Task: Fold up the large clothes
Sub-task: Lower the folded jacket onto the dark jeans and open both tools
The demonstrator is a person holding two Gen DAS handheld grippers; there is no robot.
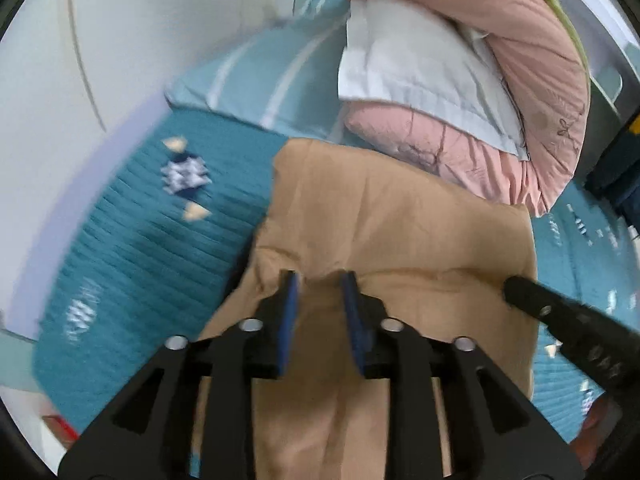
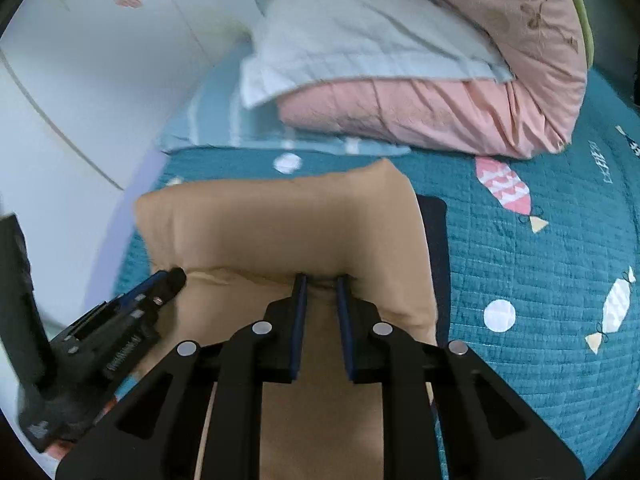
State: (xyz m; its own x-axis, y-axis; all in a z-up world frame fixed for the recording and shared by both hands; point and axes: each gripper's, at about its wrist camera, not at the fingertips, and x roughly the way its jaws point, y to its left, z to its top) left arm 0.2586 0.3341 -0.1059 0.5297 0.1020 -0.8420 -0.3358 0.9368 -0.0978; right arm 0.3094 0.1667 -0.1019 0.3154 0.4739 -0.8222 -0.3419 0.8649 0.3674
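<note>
Left wrist view: the tan cotton garment (image 1: 396, 220) is spread on the teal quilted bedspread (image 1: 152, 232), below the pink duvet (image 1: 532, 80). Its folded edge is pinched between the narrowly parted fingers of the left claw (image 1: 319, 280).

Right wrist view: the same fold is gripped by the right claw (image 2: 322, 280), fingers narrow, beside the left claw (image 2: 176, 276).

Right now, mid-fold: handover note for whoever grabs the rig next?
Left tongs: at the near fold edge of the tan garment, left end; fabric bunches between the pads, which stand partly apart. Grip not confirmed.
Right tongs: same edge, right end, same posture.
Garment lies on the teal quilted bedspread, already doubled into a roughly rectangular stack. Pink duvet and white pillow sit behind it, apart from the garment.
Done: at least one fold is in.
Left: probably carry this edge over for the next fold, then flatten. Check both grips before lifting.
</note>
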